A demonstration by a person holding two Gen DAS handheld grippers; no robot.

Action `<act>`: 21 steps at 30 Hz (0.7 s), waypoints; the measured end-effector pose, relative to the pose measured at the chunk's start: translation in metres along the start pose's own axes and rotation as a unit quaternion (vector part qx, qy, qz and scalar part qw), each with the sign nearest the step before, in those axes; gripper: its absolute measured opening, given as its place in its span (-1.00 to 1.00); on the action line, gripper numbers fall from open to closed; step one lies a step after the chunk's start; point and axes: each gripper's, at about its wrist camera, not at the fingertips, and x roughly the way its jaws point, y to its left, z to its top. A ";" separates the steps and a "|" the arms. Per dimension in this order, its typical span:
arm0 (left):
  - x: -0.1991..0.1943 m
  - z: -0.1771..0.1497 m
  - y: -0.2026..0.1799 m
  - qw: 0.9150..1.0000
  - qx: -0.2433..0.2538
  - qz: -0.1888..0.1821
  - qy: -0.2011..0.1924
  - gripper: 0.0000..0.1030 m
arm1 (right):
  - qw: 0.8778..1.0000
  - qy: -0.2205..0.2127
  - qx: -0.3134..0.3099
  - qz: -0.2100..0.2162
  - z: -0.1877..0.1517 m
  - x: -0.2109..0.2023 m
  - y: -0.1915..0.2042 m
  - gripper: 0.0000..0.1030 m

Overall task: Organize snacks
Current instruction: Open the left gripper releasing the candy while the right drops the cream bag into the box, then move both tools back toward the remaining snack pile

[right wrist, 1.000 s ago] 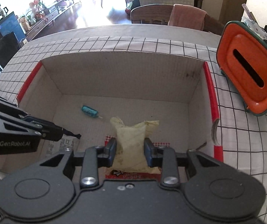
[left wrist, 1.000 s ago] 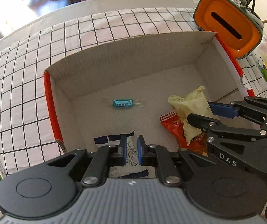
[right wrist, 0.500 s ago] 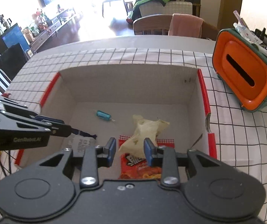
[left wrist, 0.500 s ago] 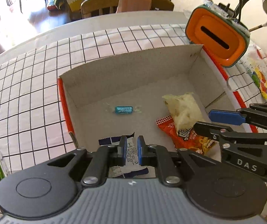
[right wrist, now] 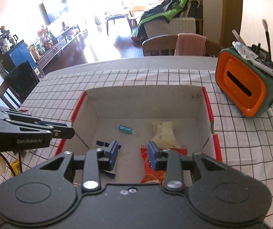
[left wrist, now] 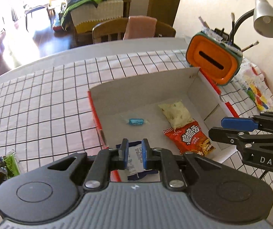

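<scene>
One wide desk [left wrist: 40, 99] under a checked cloth carried everything, and on it sat the open cardboard box [left wrist: 142, 80] with red edges, an orange and green organiser [left wrist: 212, 64] just beyond its far corner. Above the near rim hung the left tool [left wrist: 134, 153] and the right tool [right wrist: 132, 155], each with its blue pads parted and nothing between them, so both stood released and empty. Inside the box lay a red chip packet [left wrist: 189, 139] with a pale yellow packet [left wrist: 175, 113] overlapping its far end, a white and blue packet [left wrist: 134, 164] against the near wall, and a small blue candy [left wrist: 135, 121] alone mid-floor. The drop-off step looked finished. Green wrappers [left wrist: 8, 164] lay loose on the cloth, well left of the box; the next move probably called for the left tool to swing out there, straddle one and close.
</scene>
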 end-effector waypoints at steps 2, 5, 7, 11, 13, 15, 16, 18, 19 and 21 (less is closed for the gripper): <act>-0.009 -0.004 0.005 1.000 0.000 -0.001 -0.010 -0.64 | 1.000 -0.005 0.001 0.002 0.001 -0.003 0.005 -0.35; -0.020 -0.009 0.014 1.000 -0.002 -0.006 -0.022 -0.54 | 1.000 -0.013 -0.002 0.003 0.001 -0.007 0.016 -0.34; -0.027 -0.013 0.021 1.000 -0.007 -0.009 -0.028 -0.50 | 1.000 -0.017 -0.002 0.005 0.002 -0.009 0.023 -0.34; -0.039 -0.021 0.037 0.999 -0.012 -0.010 -0.036 -0.42 | 1.000 -0.028 -0.008 0.012 0.002 -0.013 0.040 -0.32; -0.045 -0.027 0.048 0.999 -0.015 -0.010 -0.041 -0.33 | 0.999 -0.031 -0.010 0.015 0.003 -0.013 0.049 -0.30; -0.051 -0.033 0.060 0.999 -0.022 -0.008 -0.048 0.09 | 0.999 -0.037 -0.017 0.014 0.002 -0.012 0.059 -0.27; -0.055 -0.037 0.067 0.998 -0.027 -0.008 -0.054 0.15 | 0.999 -0.038 -0.019 0.014 0.001 -0.010 0.063 -0.23; -0.063 -0.045 0.079 0.998 -0.032 -0.003 -0.062 0.17 | 0.999 -0.040 -0.021 0.019 0.000 -0.007 0.073 -0.13; -0.065 -0.048 0.085 0.998 -0.033 0.000 -0.062 0.17 | 0.999 -0.040 -0.021 0.022 0.000 -0.006 0.077 0.01; -0.071 -0.055 0.097 0.997 -0.035 0.007 -0.065 0.20 | 0.998 -0.046 -0.020 0.026 -0.003 -0.002 0.087 0.45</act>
